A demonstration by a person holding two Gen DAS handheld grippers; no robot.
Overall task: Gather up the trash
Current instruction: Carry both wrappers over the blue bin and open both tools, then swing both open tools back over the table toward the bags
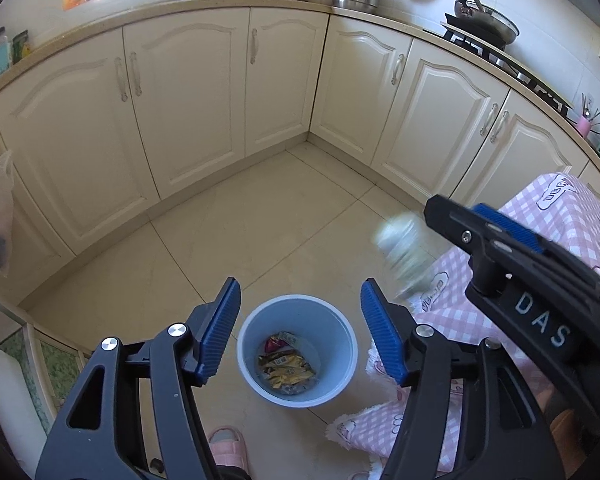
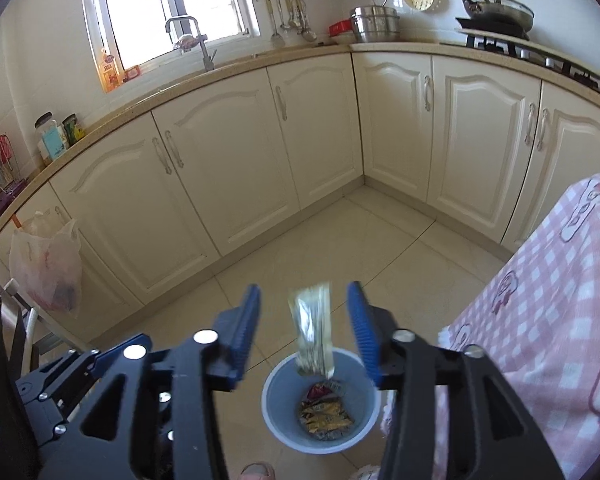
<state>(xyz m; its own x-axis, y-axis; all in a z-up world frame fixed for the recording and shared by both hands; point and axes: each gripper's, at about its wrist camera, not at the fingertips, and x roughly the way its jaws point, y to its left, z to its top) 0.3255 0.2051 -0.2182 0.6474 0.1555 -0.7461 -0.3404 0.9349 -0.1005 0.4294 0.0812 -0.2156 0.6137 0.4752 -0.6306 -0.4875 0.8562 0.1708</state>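
A motion-blurred pale wrapper (image 2: 313, 330) hangs in the air between the spread jaws of my right gripper (image 2: 306, 330), touching neither blue pad, its lower end overlapping the 12 o'clock rim of the light-blue waste bin (image 2: 274, 420) on the tiled floor. From the left wrist view the same wrapper (image 1: 400, 252) shows as a smear at about 1 o'clock of the bin (image 1: 340, 376), just off the tip of the right gripper (image 1: 460, 232), so I judge it released and on its way down. My left gripper (image 1: 300, 332) hangs with its jaws wide and nothing between them, framing the bin's mouth, where yellow and red snack wrappers (image 1: 286, 368) already lie at the bottom.

The risk, as I read it, is a miss: a light, flat packet can flutter, clip the rim and land on the tile, or slide toward the hanging pink checked tablecloth (image 2: 540, 300) at 3 o'clock of the bin. The cloth's fringe sits just beside the bin's wall, so a stray wrapper could hide beneath it. A pink slipper (image 1: 226, 446) at 6 o'clock marks where the person stands; a shuffle could nudge the bin. I cannot tell whether the wrapper is centred over the opening or merely lined up with it from this angle.
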